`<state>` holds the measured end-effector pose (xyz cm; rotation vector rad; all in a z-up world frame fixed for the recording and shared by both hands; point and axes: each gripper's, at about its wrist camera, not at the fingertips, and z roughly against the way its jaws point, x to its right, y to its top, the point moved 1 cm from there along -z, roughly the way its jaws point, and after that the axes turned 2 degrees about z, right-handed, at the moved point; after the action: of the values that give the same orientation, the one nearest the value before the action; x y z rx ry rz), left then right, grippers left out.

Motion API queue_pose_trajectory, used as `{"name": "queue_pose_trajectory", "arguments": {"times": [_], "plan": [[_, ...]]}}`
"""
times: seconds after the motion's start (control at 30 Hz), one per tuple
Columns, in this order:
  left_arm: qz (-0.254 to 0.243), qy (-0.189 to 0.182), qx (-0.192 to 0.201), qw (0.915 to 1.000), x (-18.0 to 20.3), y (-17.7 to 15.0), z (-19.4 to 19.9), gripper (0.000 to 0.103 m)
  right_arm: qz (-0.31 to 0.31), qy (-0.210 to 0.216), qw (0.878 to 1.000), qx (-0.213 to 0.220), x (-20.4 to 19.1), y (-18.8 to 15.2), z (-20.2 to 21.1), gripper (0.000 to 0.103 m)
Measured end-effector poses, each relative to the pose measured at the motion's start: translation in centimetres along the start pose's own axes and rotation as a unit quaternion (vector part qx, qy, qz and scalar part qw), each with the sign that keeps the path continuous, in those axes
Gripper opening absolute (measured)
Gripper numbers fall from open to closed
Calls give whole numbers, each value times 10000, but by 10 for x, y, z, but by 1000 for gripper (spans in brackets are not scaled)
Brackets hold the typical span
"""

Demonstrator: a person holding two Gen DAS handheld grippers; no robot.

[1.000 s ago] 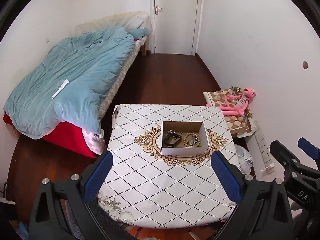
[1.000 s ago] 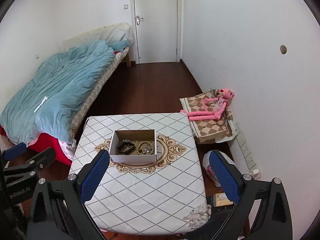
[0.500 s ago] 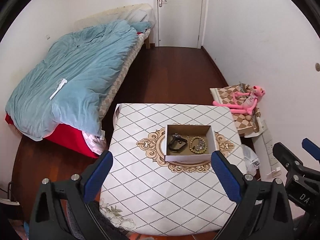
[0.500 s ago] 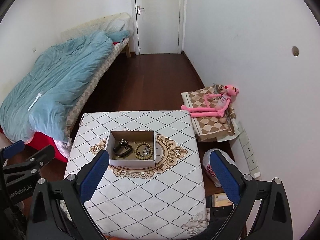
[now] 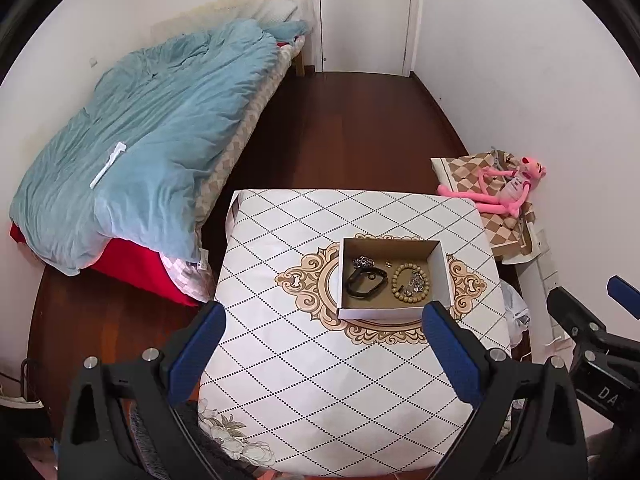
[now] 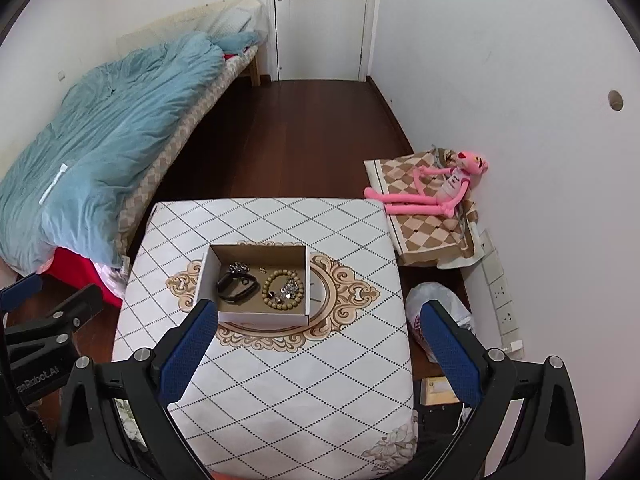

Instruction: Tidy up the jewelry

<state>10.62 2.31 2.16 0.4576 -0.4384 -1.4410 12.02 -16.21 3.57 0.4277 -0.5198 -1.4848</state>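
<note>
An open cardboard box [image 5: 442,276] [image 6: 206,276] stands on the patterned table [image 5: 304,364] [image 6: 280,384]. In it lie a black band [image 5: 366,282] [image 6: 236,288], a wooden bead bracelet [image 5: 408,289] [image 6: 282,290], a silver chain piece [image 5: 362,262] [image 6: 238,268] and a small earring [image 5: 387,265]. My left gripper [image 5: 324,354] is open and empty, high above the table's near part. My right gripper [image 6: 318,356] is open and empty, also high above the table.
A bed with a blue duvet [image 5: 152,136] stands left of the table. A pink plush toy [image 6: 432,192] lies on a checked cushion by the right wall. A white plastic bag [image 6: 436,308] and wall sockets [image 6: 500,288] are low on the right. A closed door [image 5: 364,12] is at the far end.
Both grippers have risen and tilted down, so the table and box sit lower and closer in both views. The jewelry and box have not moved. Both grippers stay open.
</note>
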Motion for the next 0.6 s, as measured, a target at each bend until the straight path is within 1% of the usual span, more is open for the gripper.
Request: {"name": "queue_pose_trajectory", "arguments": {"times": [0.2, 0.27, 0.6], "plan": [[-48, 17, -75, 10000, 3, -3, -6, 100, -34, 44, 9999, -137, 1, -3, -12, 102], [-54, -45, -100, 9999, 3, -3, -7, 100, -24, 35, 9999, -151, 1, -5, -12, 102], [-89, 11, -85, 9999, 6, -4, -6, 100, -18, 30, 9997, -234, 2, -8, -17, 102]]}}
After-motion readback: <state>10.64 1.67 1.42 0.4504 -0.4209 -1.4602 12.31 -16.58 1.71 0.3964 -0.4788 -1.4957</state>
